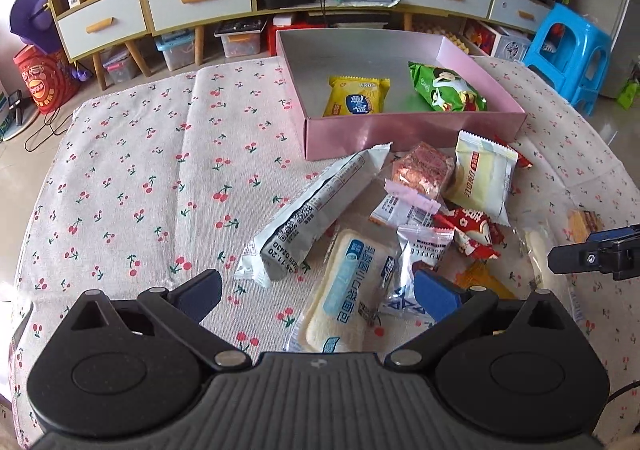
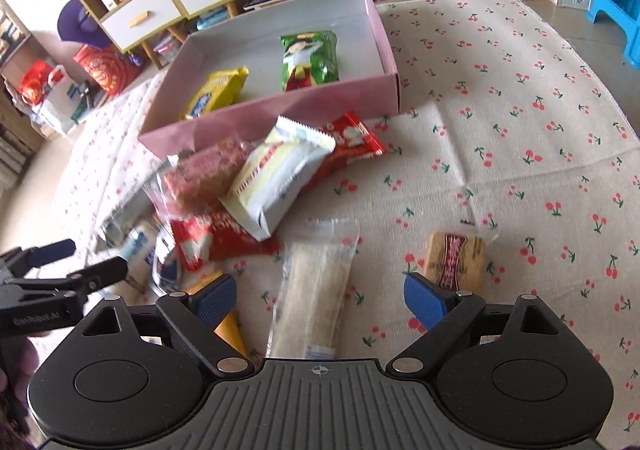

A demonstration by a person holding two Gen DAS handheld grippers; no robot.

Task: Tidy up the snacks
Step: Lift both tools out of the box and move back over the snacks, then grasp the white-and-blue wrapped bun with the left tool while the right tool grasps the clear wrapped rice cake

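- Left gripper (image 1: pixel 318 292) hangs spread wide over the cherry-print cloth (image 1: pixel 120 177), nothing pinched; a soft, clear-wrapped bread packet (image 1: pixel 340 298) lies between its blue pads.
- Glossy crinkled snack wrappers (image 1: pixel 448 201) heap against the pink cardboard box (image 1: pixel 400 129).
- Right gripper (image 2: pixel 320 296) gapes too, above a long translucent bar (image 2: pixel 312 290).

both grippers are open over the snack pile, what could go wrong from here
1. The loose snacks overlap: the cream packet lies on the pink bar and a red packet, so grabbing one may drag its neighbours.
2. The left gripper and right gripper work close together and could collide.
3. The pink box stands right behind the pile; it could get pushed.
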